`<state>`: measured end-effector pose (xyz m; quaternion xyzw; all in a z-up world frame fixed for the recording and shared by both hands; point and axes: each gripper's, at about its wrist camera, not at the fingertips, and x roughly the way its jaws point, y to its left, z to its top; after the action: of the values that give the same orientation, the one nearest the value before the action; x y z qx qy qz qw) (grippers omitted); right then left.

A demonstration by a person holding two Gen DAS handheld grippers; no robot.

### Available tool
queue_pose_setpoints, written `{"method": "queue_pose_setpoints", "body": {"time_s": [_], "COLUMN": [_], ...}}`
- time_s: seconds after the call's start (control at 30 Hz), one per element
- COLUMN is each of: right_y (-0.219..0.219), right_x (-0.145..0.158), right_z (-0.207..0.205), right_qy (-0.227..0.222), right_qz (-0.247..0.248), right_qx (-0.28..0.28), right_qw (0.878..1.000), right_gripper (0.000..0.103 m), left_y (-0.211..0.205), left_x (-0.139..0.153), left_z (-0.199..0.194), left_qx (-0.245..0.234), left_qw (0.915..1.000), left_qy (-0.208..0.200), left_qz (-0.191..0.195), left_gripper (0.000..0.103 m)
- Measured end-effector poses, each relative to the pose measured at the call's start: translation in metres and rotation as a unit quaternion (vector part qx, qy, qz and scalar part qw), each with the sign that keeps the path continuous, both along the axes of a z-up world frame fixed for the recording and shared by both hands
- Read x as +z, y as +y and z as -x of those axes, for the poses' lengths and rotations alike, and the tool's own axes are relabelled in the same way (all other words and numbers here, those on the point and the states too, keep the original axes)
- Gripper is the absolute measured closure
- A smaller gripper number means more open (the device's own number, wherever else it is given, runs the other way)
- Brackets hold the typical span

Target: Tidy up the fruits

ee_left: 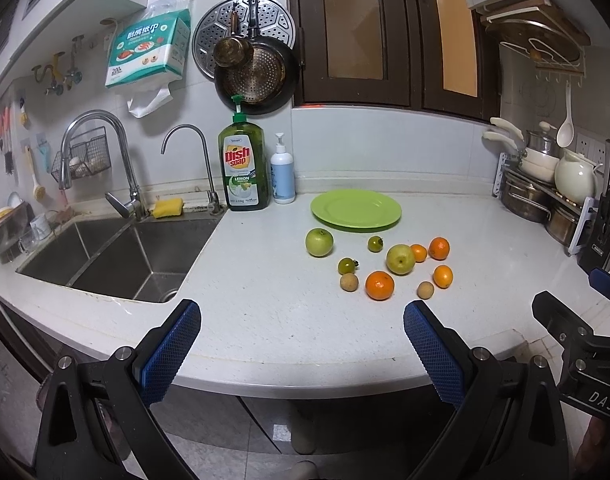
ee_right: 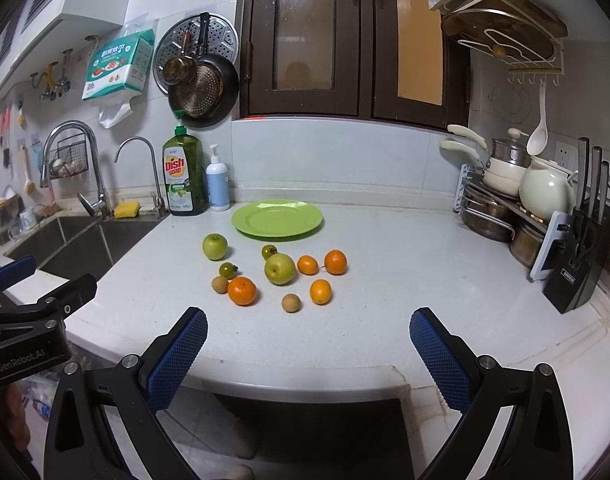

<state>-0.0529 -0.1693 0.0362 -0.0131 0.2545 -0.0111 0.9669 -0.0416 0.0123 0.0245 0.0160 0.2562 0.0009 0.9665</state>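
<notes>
- Two grippers, both mine, hang at the near edge of the counter (ee_left: 265, 320); neither touches anything.
- My left gripper (ee_left: 302, 336) has its blue pads (ee_left: 169, 350) spread wide, with nothing between them.
- My right gripper (ee_right: 308, 344) is spread just as wide and also holds nothing.
- Ten fruits lie loose on the counter, near of the green plate (ee_left: 356, 209), which carries no fruit.
- One green apple (ee_left: 319, 242) sits alone at the left of the group; a second apple (ee_left: 400, 259) sits mid-group, touching a small orange (ee_left: 418, 253) on its right.
- One big orange (ee_left: 379, 285) lies nearest me, a brown fruit (ee_left: 349, 282) just left of it and another brown fruit (ee_left: 425, 290) to its right.
- Two green tomatoes (ee_left: 347, 266) lie between the apples; two more oranges (ee_left: 439, 248) sit at the right of the group.
- Left wrist view alone shows the sink (ee_left: 117, 256) basin in full, and my right gripper's body at its right edge.
- Right wrist view alone shows the whole knife block (ee_right: 577, 264) and pot rack (ee_right: 501, 208) at far right, and my left gripper's body at its left edge.
</notes>
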Motion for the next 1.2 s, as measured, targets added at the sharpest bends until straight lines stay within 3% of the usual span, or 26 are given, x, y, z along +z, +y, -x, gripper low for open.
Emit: {"method": "queue_pose_setpoints", "body": {"time_s": [0.47, 0.9, 1.2], "right_y": [0.007, 0.012, 0.015], "right_x": [0.001, -0.02, -0.05], "right_z": [-0.004, -0.042, -0.096], "right_qy": [0.005, 0.04, 0.087], "right_qz": [0.004, 0.0, -0.018], "right_qx": [0.003, -0.001, -0.016], "right_qw": [1.0, 0.999, 0.996], "right_gripper": [0.001, 0.001, 0.013], "left_y": [0.006, 0.002, -0.006], "left_x": [-0.003, -0.022, -0.045], "left_z": [-0.006, -0.05, -0.118], "left_qx": [0.0, -0.039, -0.115], "left_qw": [1.0, 0.9988, 0.991], "left_qy": [0.003, 0.02, 0.051], "left_qz": [0.0, -0.024, -0.046], "left_gripper": [0.0, 0.0, 0.02]}}
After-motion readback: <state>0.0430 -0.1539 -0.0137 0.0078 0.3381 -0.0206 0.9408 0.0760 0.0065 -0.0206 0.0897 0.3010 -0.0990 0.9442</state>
